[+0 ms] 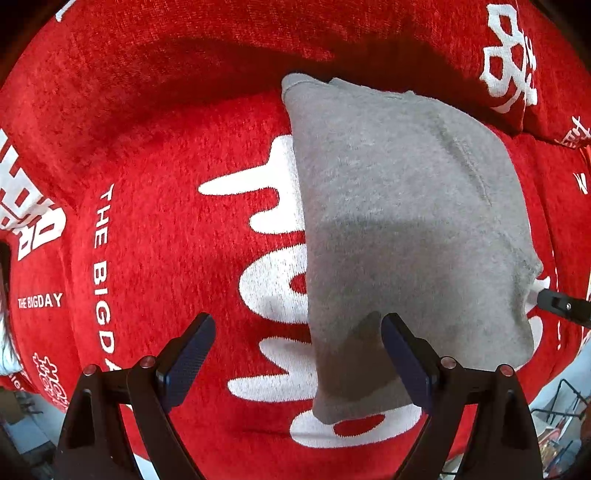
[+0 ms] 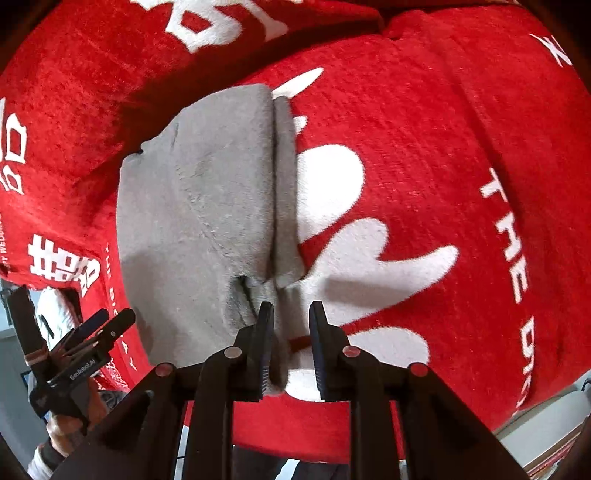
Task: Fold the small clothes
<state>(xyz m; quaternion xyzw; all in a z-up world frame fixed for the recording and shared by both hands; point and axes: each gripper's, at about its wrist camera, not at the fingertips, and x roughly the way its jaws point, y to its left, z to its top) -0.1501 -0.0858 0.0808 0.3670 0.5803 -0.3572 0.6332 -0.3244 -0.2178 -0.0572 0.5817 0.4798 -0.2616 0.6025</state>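
Observation:
A folded grey knit garment (image 1: 399, 206) lies on a red cover (image 1: 155, 155) with white lettering. My left gripper (image 1: 298, 325) hangs straight above its near-left edge, jaws wide open, one finger (image 1: 402, 354) over the grey cloth and the other over the red cover. Nothing is between them but the cloth below. In the right wrist view the garment (image 2: 195, 206) shows a stacked fold line down its right side. My right gripper (image 2: 291, 310) stands at its near corner, jaws narrowly apart. A bit of grey edge lies against the left pad, and the right pad is clear of it. The left gripper (image 2: 110, 319) shows at lower left, held by a hand (image 2: 62, 435).
The red cover (image 2: 424, 147) drapes over a padded seat with a raised cushion behind (image 1: 258, 33). Its front edge drops to a pale floor (image 2: 535, 417). A wire rack (image 1: 565, 406) stands at the lower right, and a white cloth (image 2: 55, 310) sits at the left edge.

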